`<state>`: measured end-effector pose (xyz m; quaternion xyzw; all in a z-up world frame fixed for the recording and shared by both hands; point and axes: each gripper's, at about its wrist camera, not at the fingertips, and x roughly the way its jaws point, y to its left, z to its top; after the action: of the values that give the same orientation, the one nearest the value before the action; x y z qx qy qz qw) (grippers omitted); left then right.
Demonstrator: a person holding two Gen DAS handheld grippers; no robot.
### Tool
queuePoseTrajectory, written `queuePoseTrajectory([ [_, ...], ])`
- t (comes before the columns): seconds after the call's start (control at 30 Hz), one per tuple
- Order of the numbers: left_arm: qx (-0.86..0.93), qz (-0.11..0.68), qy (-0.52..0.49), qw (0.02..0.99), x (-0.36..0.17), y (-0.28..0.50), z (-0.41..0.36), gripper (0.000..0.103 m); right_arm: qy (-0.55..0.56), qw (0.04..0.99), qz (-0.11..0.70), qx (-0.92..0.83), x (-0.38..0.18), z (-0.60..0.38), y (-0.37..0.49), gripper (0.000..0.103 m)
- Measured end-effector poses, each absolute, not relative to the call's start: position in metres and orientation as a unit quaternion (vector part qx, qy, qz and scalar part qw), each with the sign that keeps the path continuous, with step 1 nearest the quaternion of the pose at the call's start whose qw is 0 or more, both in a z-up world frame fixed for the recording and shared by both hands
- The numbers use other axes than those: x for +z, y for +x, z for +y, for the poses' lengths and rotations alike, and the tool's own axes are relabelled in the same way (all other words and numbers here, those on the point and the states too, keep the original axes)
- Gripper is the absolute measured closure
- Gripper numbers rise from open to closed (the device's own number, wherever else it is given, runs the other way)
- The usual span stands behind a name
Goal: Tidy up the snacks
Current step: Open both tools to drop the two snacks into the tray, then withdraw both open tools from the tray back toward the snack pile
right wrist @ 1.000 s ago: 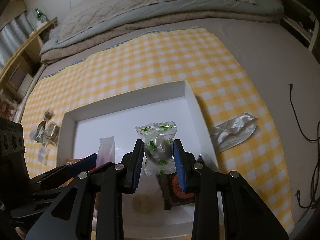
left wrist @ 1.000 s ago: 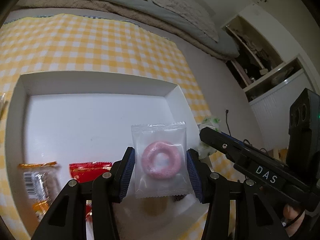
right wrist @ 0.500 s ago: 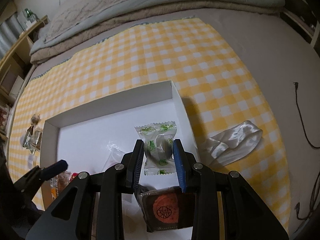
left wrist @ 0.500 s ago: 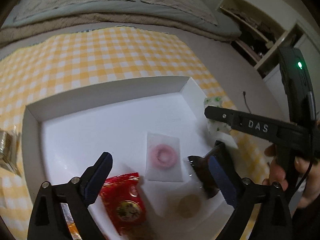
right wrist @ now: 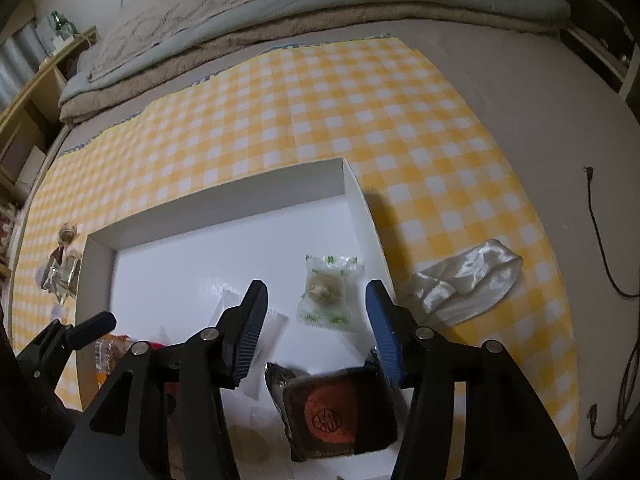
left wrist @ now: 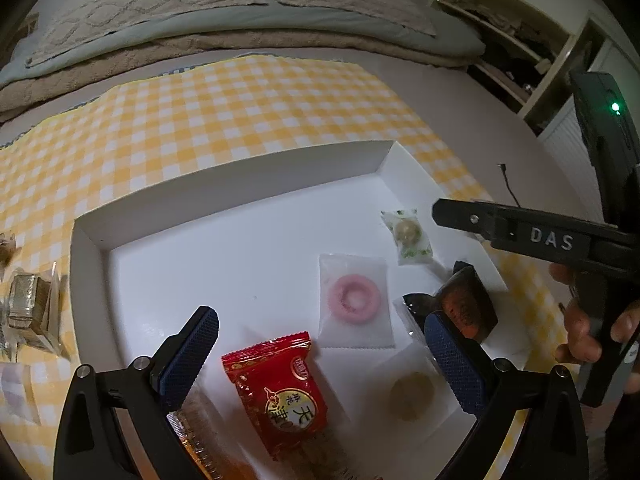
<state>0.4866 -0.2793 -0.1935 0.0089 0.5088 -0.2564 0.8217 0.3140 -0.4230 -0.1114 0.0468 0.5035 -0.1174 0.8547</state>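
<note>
A white tray (left wrist: pixel 240 184) (right wrist: pixel 224 200) sits on a yellow checked cloth. My left gripper (left wrist: pixel 318 322) hovers over it, its jaws still opening, wide apart and holding nothing. Below it lies a clear pack with a pink ring sweet (left wrist: pixel 354 300), next to a red packet (left wrist: pixel 280 388). My right gripper (right wrist: pixel 316 292) is also opening. The green-printed candy (right wrist: pixel 326 292) (left wrist: pixel 408 236) lies flat on the tray floor below the gap, free of the pads. A dark brown cake pack (right wrist: pixel 332 412) (left wrist: pixel 466 304) rests near the tray's right wall.
Several loose wrapped snacks (left wrist: pixel 30 304) (right wrist: pixel 60 272) lie on the cloth left of the tray. A crumpled silvery-white wrapper (right wrist: pixel 464 280) lies to its right, with a black cable (right wrist: pixel 600 240) on the floor beyond. Bedding lines the back.
The left jaws opened and let the pink ring pack drop into the tray. The right jaws then parted, and the green candy now lies on the tray floor.
</note>
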Motion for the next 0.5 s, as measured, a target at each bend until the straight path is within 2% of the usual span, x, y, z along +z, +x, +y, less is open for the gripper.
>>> queuePoseTrajectory([
  [0.37, -0.254, 0.497, 0.006, 0.830, -0.169, 0.467, -0.256, 0.000, 0.044, 0.867, 0.484, -0.111, -0.094, -0.416, 0.288, 0.033],
  [0.5, -0.254, 0.491, 0.009, 0.833, -0.160, 0.459, -0.250, 0.000, 0.030, 0.872, 0.476, -0.108, -0.087, -0.409, 0.279, 0.018],
])
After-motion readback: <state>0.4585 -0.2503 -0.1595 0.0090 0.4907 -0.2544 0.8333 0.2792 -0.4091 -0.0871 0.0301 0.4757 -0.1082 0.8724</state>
